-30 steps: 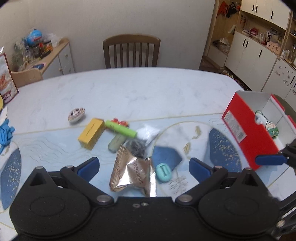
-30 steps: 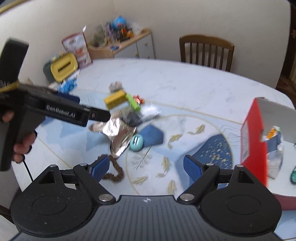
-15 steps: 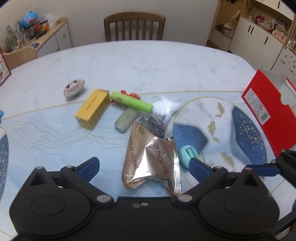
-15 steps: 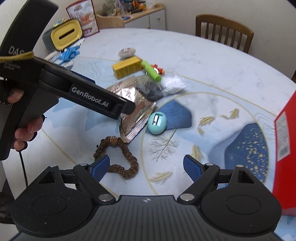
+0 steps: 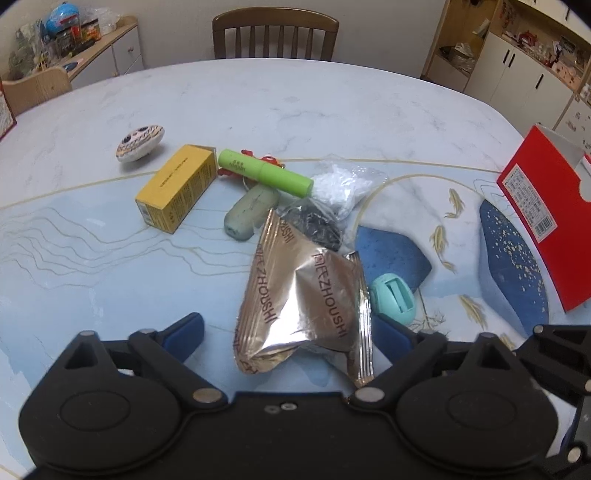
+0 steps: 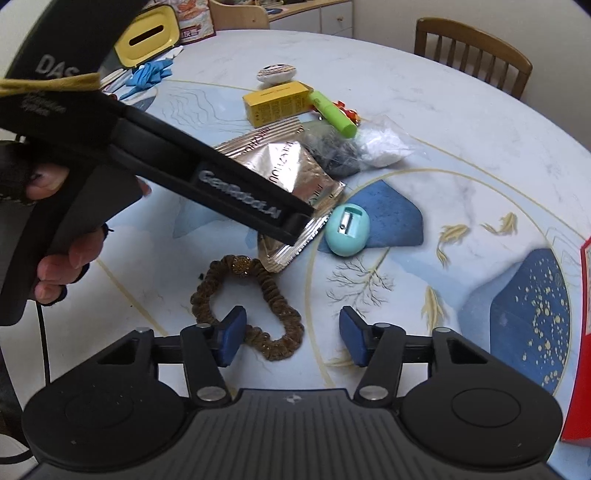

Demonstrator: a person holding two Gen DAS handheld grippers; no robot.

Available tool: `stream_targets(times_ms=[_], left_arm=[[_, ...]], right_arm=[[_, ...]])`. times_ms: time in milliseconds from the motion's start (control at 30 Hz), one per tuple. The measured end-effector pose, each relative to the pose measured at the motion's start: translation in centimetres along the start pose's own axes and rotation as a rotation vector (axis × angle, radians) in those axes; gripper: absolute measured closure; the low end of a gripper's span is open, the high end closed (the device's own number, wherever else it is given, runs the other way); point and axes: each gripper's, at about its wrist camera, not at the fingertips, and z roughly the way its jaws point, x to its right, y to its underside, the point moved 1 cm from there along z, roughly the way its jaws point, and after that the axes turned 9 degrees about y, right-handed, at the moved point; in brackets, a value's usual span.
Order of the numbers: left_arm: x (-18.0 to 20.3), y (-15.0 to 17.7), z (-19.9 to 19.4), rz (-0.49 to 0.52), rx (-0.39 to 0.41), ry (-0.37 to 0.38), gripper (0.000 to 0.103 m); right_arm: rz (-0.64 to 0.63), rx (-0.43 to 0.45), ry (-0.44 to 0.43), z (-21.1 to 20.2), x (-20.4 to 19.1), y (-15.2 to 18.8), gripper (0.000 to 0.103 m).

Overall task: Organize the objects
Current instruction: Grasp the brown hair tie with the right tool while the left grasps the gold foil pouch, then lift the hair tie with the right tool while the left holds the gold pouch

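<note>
A crinkled foil snack bag lies on the table with its near end between the wide-apart fingers of my open left gripper. A teal egg-shaped sharpener rests by the bag's right edge. In the right wrist view the left gripper's black body, held by a hand, hangs over the foil bag. My right gripper is open just above a brown scrunchie, whose loop reaches between the blue pads. The sharpener sits beyond it.
Behind the bag lie a yellow box, a green tube, a grey-green case, a white powder bag and a painted pebble. A red box stands at the right. A chair is at the far edge.
Both grippers have moved down and forward towards the pile. The foil bag now lies between the left fingers, and the scrunchie has come up to the right fingers. Both stay open.
</note>
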Motion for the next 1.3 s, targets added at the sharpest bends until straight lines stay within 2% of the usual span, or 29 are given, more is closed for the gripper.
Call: stream_targets(times_ms=[100,233,433,600,833,1033,1300], left_arm=[[-0.4,0.0,0.2,-0.034,0.004,0.024,0.021],[-0.7,0.0,0.1,-0.071,0.007,0.049,0.029],[-0.6,0.1,-0.2,-0.088,0.012,0.088,0.048],[-0.3,0.3,-0.5,-0.084,0.017,0.076,0.053],[0.1,0.6,-1.4,-0.078,0.024,0.07,0.062],[0.6,1.2,-2.6,-0.069,0.022,0.078,0.064],[0.5,1.5,-3.0,-0.09,0.044,0.058,0.064]], right_arm=[[-0.002,-0.001,-0.004,0.2,-0.2,-0.3,0.057],[-0.005,0.002,-0.015,0.1,-0.4,-0.3,0.069],[-0.021,0.002,-0.025,-0.1,-0.5,-0.2,0.077],[-0.016,-0.002,-0.029,-0.3,-0.6,-0.2,0.089],[0.034,0.014,-0.028,-1.4,0.0,0.2,0.099],[0.077,0.051,-0.056,-3.6,-0.1,0.6,0.1],[0.05,0.063,-0.085,-3.8,-0.1,0.8,0.099]])
